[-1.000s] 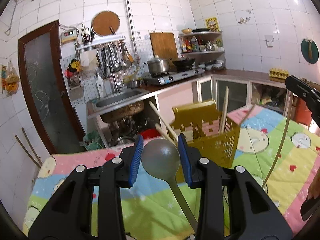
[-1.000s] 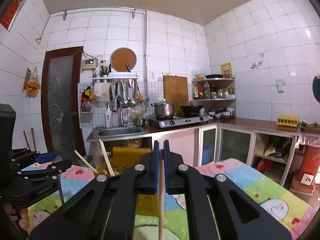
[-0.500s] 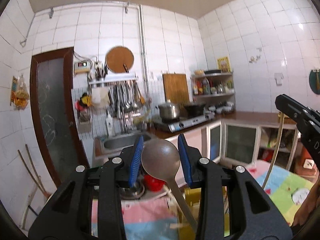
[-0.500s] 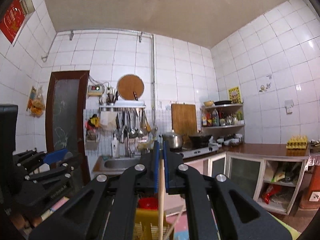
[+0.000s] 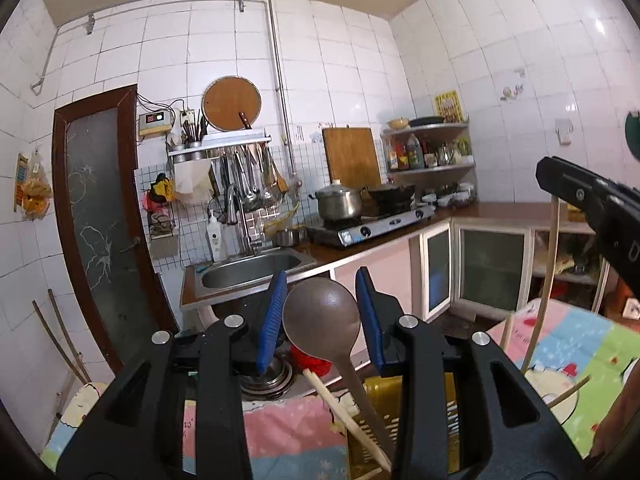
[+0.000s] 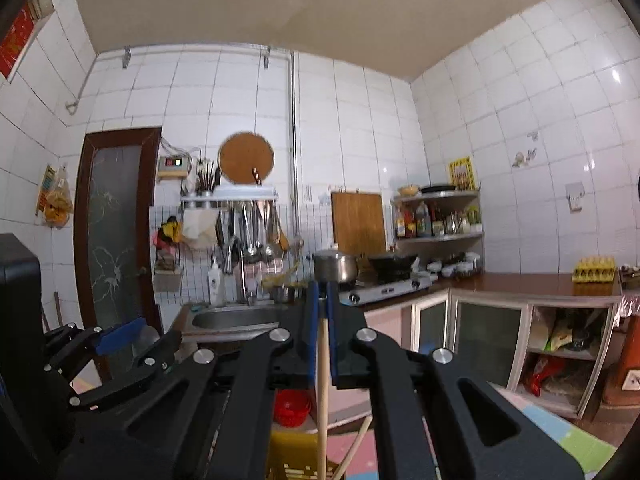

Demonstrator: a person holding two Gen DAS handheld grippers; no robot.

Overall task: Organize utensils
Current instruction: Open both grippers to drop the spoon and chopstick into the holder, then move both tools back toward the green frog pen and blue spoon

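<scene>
My left gripper (image 5: 321, 320) is open, its blue pads either side of a brown spoon (image 5: 322, 320) whose handle runs down into the yellow slotted utensil basket (image 5: 384, 432). The pads do not touch the spoon's bowl. A wooden chopstick (image 5: 344, 420) leans in the basket. My right gripper (image 6: 323, 336) is shut on a wooden chopstick (image 6: 322, 400) that hangs straight down toward the yellow basket (image 6: 292, 456). The right gripper also shows at the right of the left wrist view (image 5: 592, 208), with its chopstick (image 5: 548, 280) below it. The left gripper shows at the left of the right wrist view (image 6: 120, 334).
The basket stands on a table with a colourful cartoon cloth (image 5: 568, 360). Behind are a kitchen counter with a steel sink (image 5: 252, 272), a gas stove with a pot (image 5: 340, 200), a utensil rack on the tiled wall (image 5: 240, 176), and a brown door (image 5: 100, 216).
Both grippers have tilted and risen, so the views show more wall and ceiling and less table. The spoon stays between the left pads; the right gripper keeps its chopstick.
</scene>
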